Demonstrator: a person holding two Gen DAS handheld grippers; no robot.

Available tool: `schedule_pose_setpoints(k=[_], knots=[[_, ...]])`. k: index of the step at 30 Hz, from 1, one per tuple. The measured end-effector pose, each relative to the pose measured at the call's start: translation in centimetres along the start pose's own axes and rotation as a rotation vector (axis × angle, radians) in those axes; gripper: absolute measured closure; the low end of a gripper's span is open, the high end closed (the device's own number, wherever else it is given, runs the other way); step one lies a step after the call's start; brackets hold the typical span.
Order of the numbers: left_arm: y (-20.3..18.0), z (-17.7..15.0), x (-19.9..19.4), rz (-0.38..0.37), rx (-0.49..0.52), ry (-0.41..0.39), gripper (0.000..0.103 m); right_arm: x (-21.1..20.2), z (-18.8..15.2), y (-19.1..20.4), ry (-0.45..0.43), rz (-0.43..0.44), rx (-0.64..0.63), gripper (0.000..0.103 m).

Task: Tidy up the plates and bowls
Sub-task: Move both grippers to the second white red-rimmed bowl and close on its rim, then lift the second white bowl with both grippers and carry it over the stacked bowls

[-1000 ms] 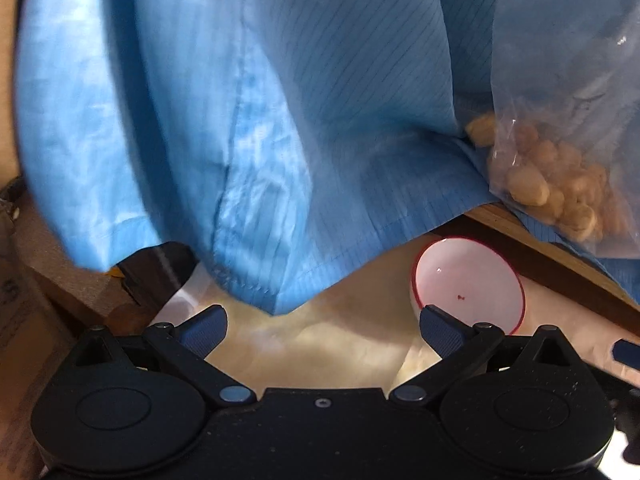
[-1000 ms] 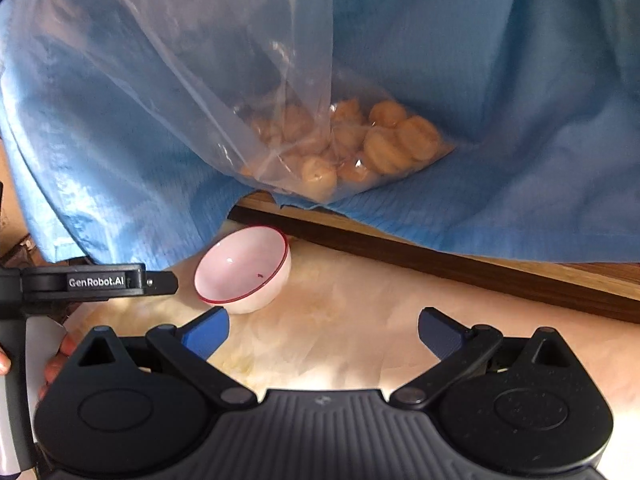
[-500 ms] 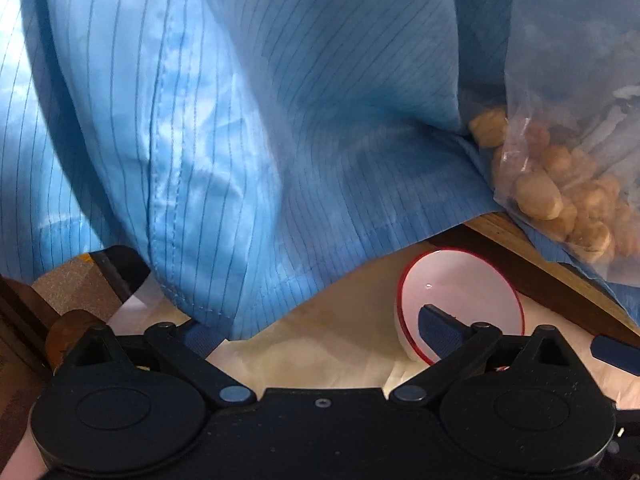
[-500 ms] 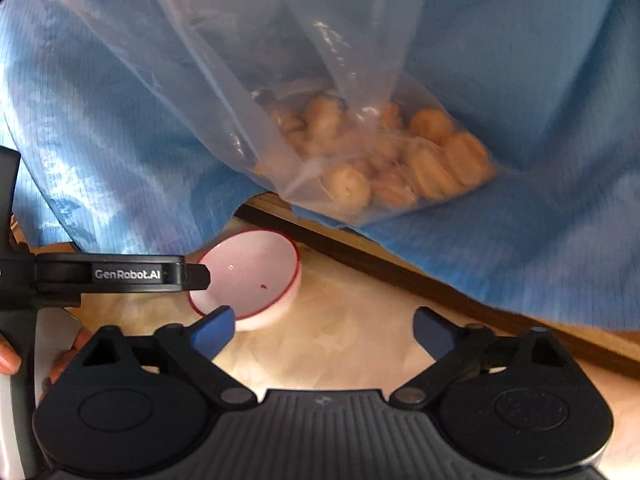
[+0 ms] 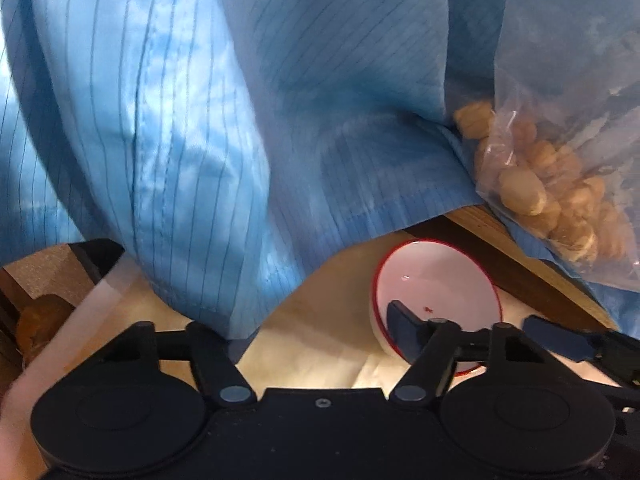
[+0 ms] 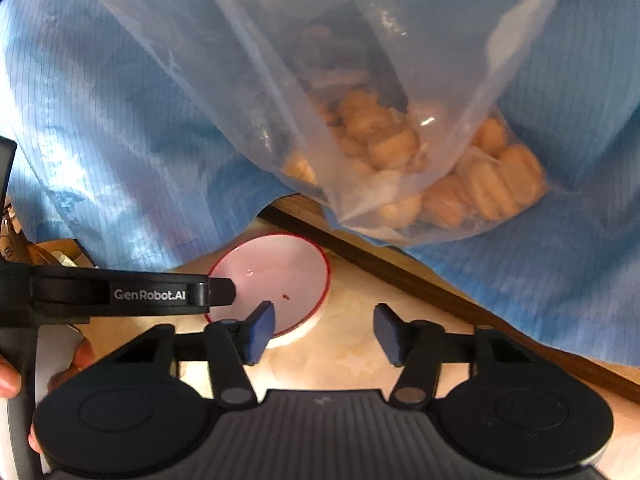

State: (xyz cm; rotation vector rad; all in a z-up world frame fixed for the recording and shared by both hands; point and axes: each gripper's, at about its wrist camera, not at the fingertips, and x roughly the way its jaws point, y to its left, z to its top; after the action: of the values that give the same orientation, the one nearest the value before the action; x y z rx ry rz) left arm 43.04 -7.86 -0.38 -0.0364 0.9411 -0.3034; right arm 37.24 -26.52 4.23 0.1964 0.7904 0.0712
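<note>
We see both claws, left (image 5: 316, 328) and right (image 6: 325, 335), released near the red-rimmed white bowl (image 6: 276, 276) on the pale counter (image 6: 344, 364).

The right gripper (image 6: 324, 334) is hovering with its jaws apart over the pale table (image 6: 352, 356), its left finger overlapping the near rim of the bowl (image 6: 276, 276) (white, red-rimmed). The left gripper (image 6: 132, 294) is reaching in from the left. A bag (image 6: 400, 160) of snacks is hanging against blue cloth (image 6: 120, 140) beyond.

One bowl (image 5: 436, 296), one snack bag (image 6: 400, 128)
</note>
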Motion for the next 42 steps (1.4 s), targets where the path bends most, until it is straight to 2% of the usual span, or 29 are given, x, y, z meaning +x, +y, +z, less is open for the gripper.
schedule_pose_setpoints(k=[6, 10, 11, 13, 14, 19, 28, 42], knots=[[-0.5, -0.5, -0.6, -0.058, 0.015, -0.007, 0.059, 0.8, 0.2, 0.7, 0.009, 0.01, -0.004, 0.051], [-0.7, -0.6, -0.3, -0.096, 0.026, -0.006, 0.079, 1.6, 0.2, 0.9, 0.022, 0.032, -0.006, 0.053], [-0.8, -0.7, -0.4, -0.111, 0.034, -0.002, 0.087, 1.9, 0.1, 1.0, 0.029, 0.044, -0.005, 0.058], [-1.0, -0.9, -0.5, -0.125, 0.049, 0.007, 0.092, 2.6, -0.1, 1.1, 0.044, 0.076, -0.003, 0.066], [-0.7, -1.1, -0.9, -0.127, 0.054, 0.008, 0.093, 2.8, -0.2, 1.2, 0.049, 0.082, -0.001, 0.071], [-0.7, -1.8, -1.7, -0.115, 0.077, 0.006, 0.095, 2.7, -0.7, 1.2, 0.04, 0.09, 0.003, 0.08], [-1.4, -3.3, -3.9, -0.164, 0.077, -0.011, 0.095, -0.2, -1.6, 1.2, -0.001, 0.083, -0.004, 0.08], [-3.1, -5.7, -11.2, -0.213, 0.13, -0.072, 0.094, -7.6, -3.8, 2.0, -0.097, 0.042, -0.055, 0.08]])
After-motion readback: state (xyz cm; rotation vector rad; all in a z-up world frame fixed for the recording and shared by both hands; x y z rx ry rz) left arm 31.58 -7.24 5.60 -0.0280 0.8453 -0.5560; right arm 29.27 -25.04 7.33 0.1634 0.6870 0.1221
